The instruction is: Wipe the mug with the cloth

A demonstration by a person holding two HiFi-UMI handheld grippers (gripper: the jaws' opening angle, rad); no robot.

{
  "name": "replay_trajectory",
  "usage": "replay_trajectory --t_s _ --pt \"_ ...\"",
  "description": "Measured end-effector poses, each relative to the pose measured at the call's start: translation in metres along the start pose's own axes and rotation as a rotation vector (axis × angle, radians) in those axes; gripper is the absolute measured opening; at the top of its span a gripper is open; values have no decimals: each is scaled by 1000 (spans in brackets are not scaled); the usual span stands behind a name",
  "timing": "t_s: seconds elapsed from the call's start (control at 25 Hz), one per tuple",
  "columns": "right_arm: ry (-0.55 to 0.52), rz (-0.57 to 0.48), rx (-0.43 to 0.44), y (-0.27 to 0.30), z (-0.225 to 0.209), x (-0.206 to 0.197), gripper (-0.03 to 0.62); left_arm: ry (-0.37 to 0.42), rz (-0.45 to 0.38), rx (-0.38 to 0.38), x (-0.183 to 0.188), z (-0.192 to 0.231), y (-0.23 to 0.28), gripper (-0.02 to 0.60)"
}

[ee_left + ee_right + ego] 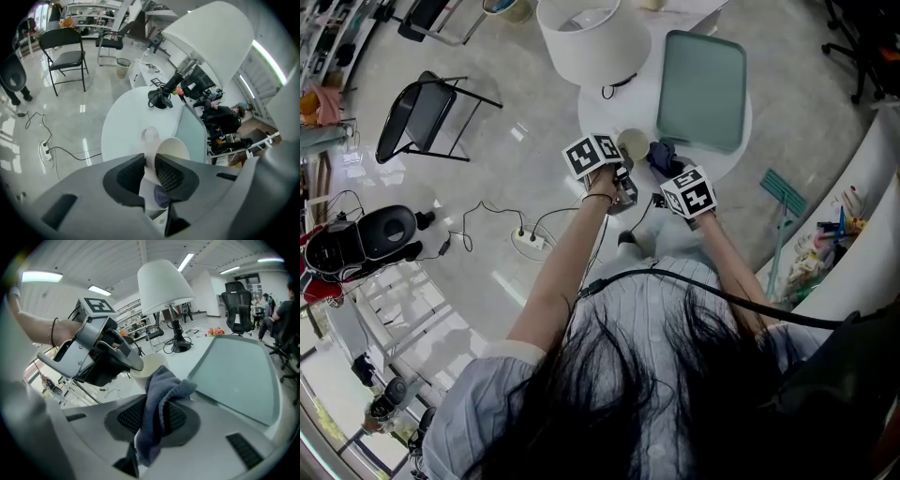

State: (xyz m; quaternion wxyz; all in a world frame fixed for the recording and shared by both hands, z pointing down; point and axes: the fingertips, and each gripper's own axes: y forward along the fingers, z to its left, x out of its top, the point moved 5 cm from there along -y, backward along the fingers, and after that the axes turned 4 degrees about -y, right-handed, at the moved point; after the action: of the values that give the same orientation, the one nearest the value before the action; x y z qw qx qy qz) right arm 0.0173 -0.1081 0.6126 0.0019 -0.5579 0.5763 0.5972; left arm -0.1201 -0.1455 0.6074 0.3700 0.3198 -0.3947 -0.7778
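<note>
- left tool (pixel 149 174) clamped on the cream mug (pixel 172 149), at the near edge of the round white counter (pixel 126 122);
- right tool (pixel 152 420) clamped on the blue cloth (pixel 161 399), its bunched top just beside the mug;
- green tray (pixel 234 376) close on the right; white lamp (pixel 164 287) behind.

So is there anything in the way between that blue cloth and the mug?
Nothing visible stands between them. The right tongs grip the cloth right beside the mug, which the left tongs hold. Whether cloth and mug actually touch, I can't tell.
</note>
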Motion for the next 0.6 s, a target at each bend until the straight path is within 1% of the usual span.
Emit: replay_trajectory --t_s 0.2,0.32,0.36,0.4,0.44,0.52,0.6 --pt "2 2 -1 -2 1 -2 86 -60 -10 3 -6 0 -1 60" --pt "13 -2 -4 -3 0 -2 86 -139 -18 1 -9 0 0 60" --pt "16 -3 -6 -3 0 -2 86 -151 -19 0 -10 -1 0 61" --pt "18 -4 -7 -3 0 -2 86 -138 -18 -1 -10 -1 -1 61" --pt "18 -4 -7 -3 0 -2 86 -98 -15 0 -10 -2 -2 64" --pt "21 -7 -4 -3 -1 -2 86 34 -8 6 -7 -4 -5 81" --pt "29 -11 -3 -2 -2 -1 86 175 -4 10 -4 -8 -10 118"
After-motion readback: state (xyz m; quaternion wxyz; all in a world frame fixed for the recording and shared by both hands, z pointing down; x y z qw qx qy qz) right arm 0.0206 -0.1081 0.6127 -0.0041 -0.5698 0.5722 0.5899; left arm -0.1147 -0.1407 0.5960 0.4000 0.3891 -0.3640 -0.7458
